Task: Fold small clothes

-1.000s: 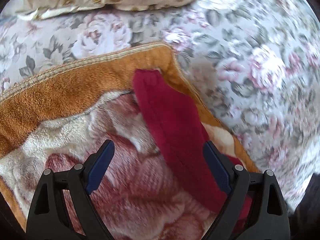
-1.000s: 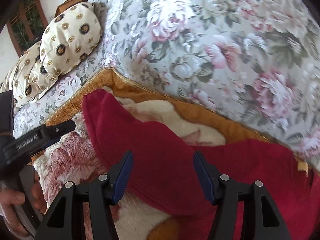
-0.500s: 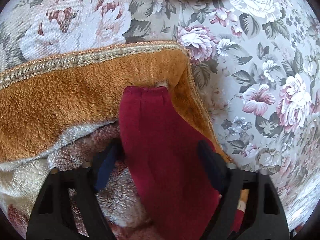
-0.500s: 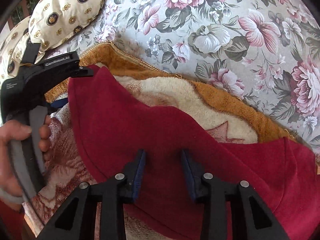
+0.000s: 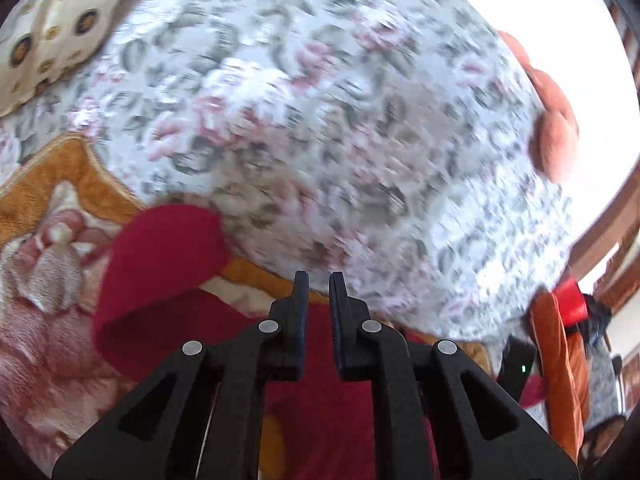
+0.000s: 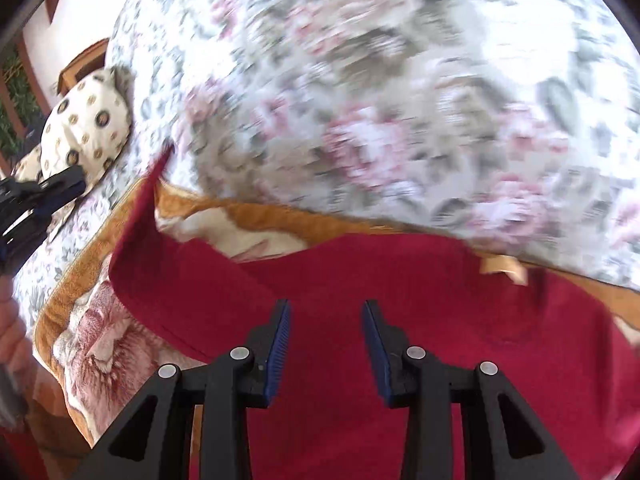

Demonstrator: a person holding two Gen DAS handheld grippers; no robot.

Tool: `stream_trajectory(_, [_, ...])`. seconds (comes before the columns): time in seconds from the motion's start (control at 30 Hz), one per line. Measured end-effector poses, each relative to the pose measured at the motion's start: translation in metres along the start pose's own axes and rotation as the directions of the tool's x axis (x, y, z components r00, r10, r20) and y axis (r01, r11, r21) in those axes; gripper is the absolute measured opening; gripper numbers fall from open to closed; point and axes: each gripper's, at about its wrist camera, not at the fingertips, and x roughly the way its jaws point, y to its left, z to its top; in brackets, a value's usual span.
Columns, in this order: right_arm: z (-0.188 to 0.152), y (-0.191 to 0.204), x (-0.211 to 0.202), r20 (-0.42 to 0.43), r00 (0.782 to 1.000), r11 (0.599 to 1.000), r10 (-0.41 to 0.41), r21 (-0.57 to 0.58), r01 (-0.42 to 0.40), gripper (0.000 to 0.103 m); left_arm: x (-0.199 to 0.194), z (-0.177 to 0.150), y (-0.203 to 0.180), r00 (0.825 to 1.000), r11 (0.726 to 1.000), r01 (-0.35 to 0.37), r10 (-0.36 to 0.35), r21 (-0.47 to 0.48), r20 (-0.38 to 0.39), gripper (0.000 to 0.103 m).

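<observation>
A dark red fleece garment (image 6: 400, 292) lies spread on a plush orange-bordered blanket (image 6: 100, 336) over a floral bedspread (image 6: 380, 100); in the right wrist view its long axis runs side to side, one sleeve (image 5: 160, 252) reaching up and left. In the left wrist view that sleeve curls over in a loop on the blanket. The left gripper (image 5: 319, 284) has its jaws nearly together with nothing visible between the tips. The right gripper (image 6: 325, 312) stands half open above the red cloth; whether it pinches cloth I cannot tell. A cream patterned pillow (image 6: 90, 124) lies beyond.
</observation>
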Motion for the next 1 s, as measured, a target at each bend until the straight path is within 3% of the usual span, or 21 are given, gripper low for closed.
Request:
stream_trajectory(0.07, [-0.008, -0.027, -0.017, 0.006, 0.999, 0.999, -0.036, 0.039, 0.036, 0.036, 0.023, -0.019, -0.030, 0.999, 0.999, 0.024, -0.023, 0.032, -0.048, 0.009])
stream_trajectory(0.17, [-0.021, -0.060, -0.032, -0.011, 1.000, 0.994, -0.029, 0.108, 0.030, 0.036, 0.050, -0.041, -0.043, 0.994, 0.998, -0.015, 0.021, 0.059, -0.109, 0.009])
stream_trajectory(0.3, [-0.022, -0.055, -0.024, 0.004, 0.995, 0.985, 0.100, 0.142, -0.100, 0.037, 0.055, -0.044, -0.011, 0.984, 0.989, -0.138, 0.143, 0.060, -0.107, 0.009])
stream_trajectory(0.37, [-0.016, -0.034, -0.009, -0.008, 0.990, 0.983, 0.141, 0.124, -0.139, 0.047, 0.043, -0.043, 0.013, 0.968, 0.969, -0.234, 0.240, 0.073, -0.078, 0.013])
stream_trajectory(0.43, [-0.006, -0.006, 0.015, -0.041, 0.978, 0.974, 0.205, 0.108, -0.199, 0.050, 0.033, -0.038, 0.040, 0.951, 0.951, -0.302, 0.305, 0.063, -0.053, 0.035])
stream_trajectory(0.47, [-0.002, 0.005, 0.025, -0.053, 0.970, 0.967, 0.238, 0.109, -0.231, 0.050, 0.029, -0.036, 0.053, 0.946, 0.947, -0.318, 0.320, 0.054, -0.045, 0.055])
stream_trajectory(0.5, [0.004, 0.016, 0.035, -0.063, 0.960, 0.958, 0.271, 0.118, -0.263, 0.050, 0.024, -0.033, 0.068, 0.941, 0.941, -0.336, 0.337, 0.039, -0.031, 0.067])
stream_trajectory(0.63, [0.024, 0.063, 0.089, -0.106, 0.909, 0.907, 0.403, 0.182, -0.380, 0.050, 0.015, -0.030, 0.119, 0.914, 0.913, -0.407, 0.406, -0.019, -0.006, 0.067])
stream_trajectory(0.77, [0.031, 0.092, 0.144, -0.144, 0.858, 0.844, 0.493, 0.319, -0.431, 0.050, 0.025, -0.036, 0.154, 0.906, 0.904, -0.422, 0.418, -0.067, -0.066, 0.067])
stream_trajectory(0.83, [0.037, 0.103, 0.166, -0.144, 0.858, 0.836, 0.493, 0.350, -0.422, 0.050, 0.032, -0.041, 0.166, 0.904, 0.903, -0.424, 0.417, -0.073, -0.089, 0.067])
stream_trajectory(1.0, [0.051, 0.115, 0.208, -0.120, 0.888, 0.838, 0.443, 0.406, -0.363, 0.049, 0.052, -0.052, 0.179, 0.888, 0.894, -0.445, 0.434, -0.050, -0.149, 0.067])
